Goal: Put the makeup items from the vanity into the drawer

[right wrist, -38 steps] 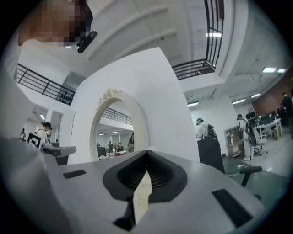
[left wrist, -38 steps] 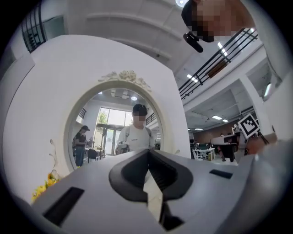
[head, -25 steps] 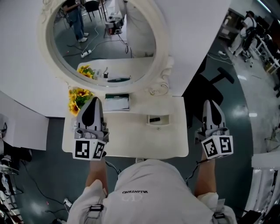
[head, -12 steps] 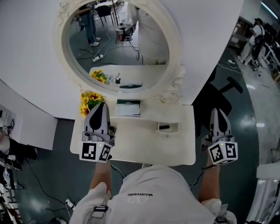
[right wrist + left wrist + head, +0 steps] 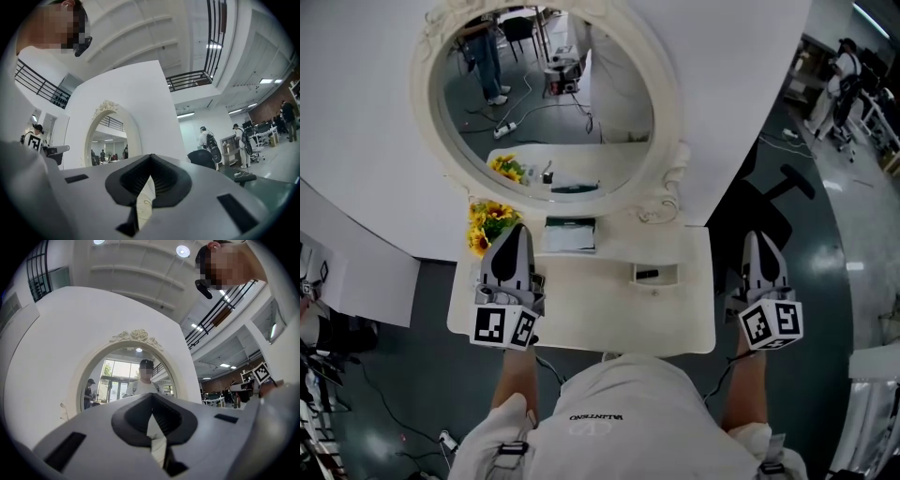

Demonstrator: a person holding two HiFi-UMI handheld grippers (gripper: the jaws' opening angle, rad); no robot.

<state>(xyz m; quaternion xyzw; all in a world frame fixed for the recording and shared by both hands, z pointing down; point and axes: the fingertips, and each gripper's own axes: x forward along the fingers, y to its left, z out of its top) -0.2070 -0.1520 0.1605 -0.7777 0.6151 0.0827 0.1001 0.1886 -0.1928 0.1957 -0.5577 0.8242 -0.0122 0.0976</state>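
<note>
Open lab-office hall: vanity (image 5: pixel 581 309) mock-up, office chair (image 5: pixel 766 201), desks (image 5: pixel 260 135), mezzanine railing (image 5: pixel 187 79).

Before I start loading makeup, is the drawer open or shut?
Open: in the head view the drawer is pulled out from the vanity, so its inside shows, with a small dark item lying in it.

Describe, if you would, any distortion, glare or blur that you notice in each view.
Head view: sharp, evenly lit, no glare on the mirror. Left gripper view: fisheye with black corners, ceiling lamp blown out, left claw slightly soft up close. Right gripper view: same fisheye, right claw likewise soft.
</note>
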